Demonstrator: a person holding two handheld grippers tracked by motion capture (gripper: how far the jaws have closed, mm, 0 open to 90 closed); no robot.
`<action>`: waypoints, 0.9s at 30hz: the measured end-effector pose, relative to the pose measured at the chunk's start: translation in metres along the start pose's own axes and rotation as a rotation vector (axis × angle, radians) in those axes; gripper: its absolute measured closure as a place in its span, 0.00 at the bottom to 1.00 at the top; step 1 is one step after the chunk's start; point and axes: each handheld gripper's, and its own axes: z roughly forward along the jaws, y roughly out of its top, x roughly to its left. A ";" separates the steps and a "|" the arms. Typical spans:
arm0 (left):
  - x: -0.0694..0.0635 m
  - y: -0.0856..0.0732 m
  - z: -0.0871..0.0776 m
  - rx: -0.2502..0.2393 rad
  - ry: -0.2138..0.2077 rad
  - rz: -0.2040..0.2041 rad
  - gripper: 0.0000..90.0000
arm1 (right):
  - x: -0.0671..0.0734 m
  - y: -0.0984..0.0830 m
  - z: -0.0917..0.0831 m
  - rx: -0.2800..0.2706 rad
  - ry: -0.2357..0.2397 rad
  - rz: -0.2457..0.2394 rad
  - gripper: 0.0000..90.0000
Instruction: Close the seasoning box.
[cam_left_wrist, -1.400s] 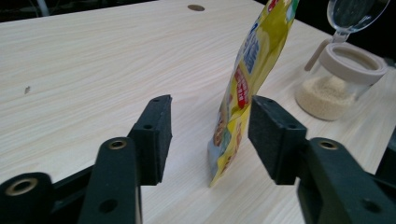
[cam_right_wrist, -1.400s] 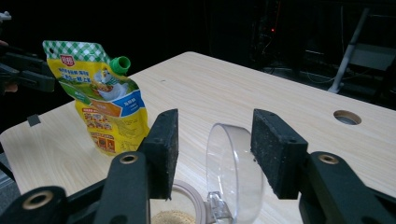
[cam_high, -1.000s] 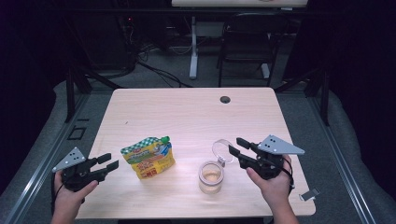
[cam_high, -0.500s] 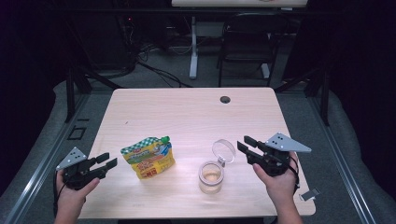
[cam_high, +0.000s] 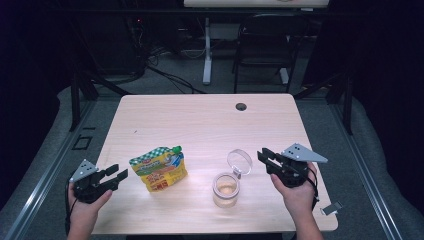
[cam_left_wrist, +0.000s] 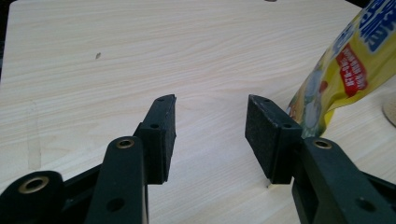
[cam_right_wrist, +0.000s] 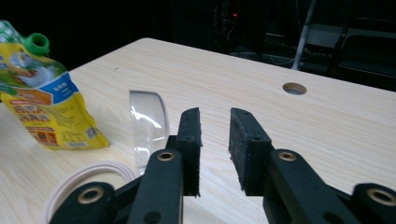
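Note:
A yellow spouted pouch (cam_high: 159, 169) with a green cap lies on the table's near left, also seen as the pouch (cam_left_wrist: 345, 70) and the pouch (cam_right_wrist: 46, 107). A clear glass jar (cam_high: 226, 189) stands to its right, its round hinged lid (cam_high: 240, 162) flipped up. My left gripper (cam_high: 112, 175) rests left of the pouch, open and empty; the left gripper (cam_left_wrist: 210, 135) points past the pouch's edge. My right gripper (cam_high: 263, 155) sits just right of the lid. Its jaws have just been closing, with a narrow gap and nothing between them. The right gripper (cam_right_wrist: 215, 140) has the lid (cam_right_wrist: 148, 126) and the jar rim (cam_right_wrist: 84, 182) on its left.
The wooden table (cam_high: 200, 125) has a cable hole (cam_high: 241, 106) near its far edge. A small grey clip (cam_high: 331, 208) lies at the near right corner. Beyond the table stand a chair and desk legs on a dark floor.
The right gripper has drawn back a little to the right, away from the jar's lid, and its jaws stand narrower. The left gripper, pouch and jar have stayed put.

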 end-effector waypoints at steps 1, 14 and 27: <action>0.000 0.000 0.001 0.008 0.003 0.007 0.59 | 0.000 -0.001 0.001 0.006 -0.008 -0.002 0.85; -0.007 -0.005 0.014 0.020 0.032 0.011 0.57 | -0.002 -0.013 0.012 0.045 -0.005 0.002 0.97; -0.010 -0.005 0.018 0.040 0.018 0.016 0.56 | 0.004 -0.016 0.019 0.069 0.022 -0.011 1.00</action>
